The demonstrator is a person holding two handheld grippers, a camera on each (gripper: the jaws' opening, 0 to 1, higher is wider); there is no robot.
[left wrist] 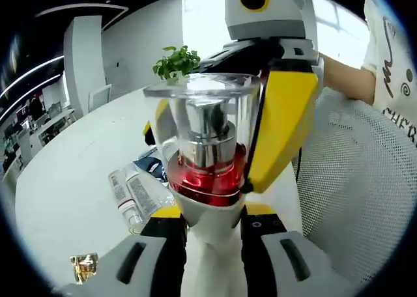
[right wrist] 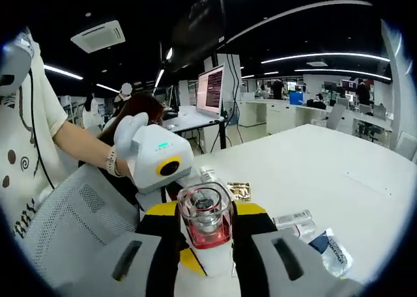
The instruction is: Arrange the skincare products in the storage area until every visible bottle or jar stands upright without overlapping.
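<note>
Big office, white table (right wrist: pixel 339 173); pump bottle (left wrist: pixel 210 147) with red base held up between both claws; left claw (left wrist: pixel 212 225) and right claw (right wrist: pixel 205 235) clamped on it; tubes (left wrist: pixel 133 196) lying flat at 8 o'clock; best let one claw go slowly, keep bottle straight, set down in bare spot.

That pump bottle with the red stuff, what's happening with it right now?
A person is holding the clear-capped pump bottle up above the white table, with both grippers on it. The left gripper clamps its lower body, and the right gripper closes on it too. Several tubes lie flat on the table, not yet stood up, beside a small gold packet.
</note>
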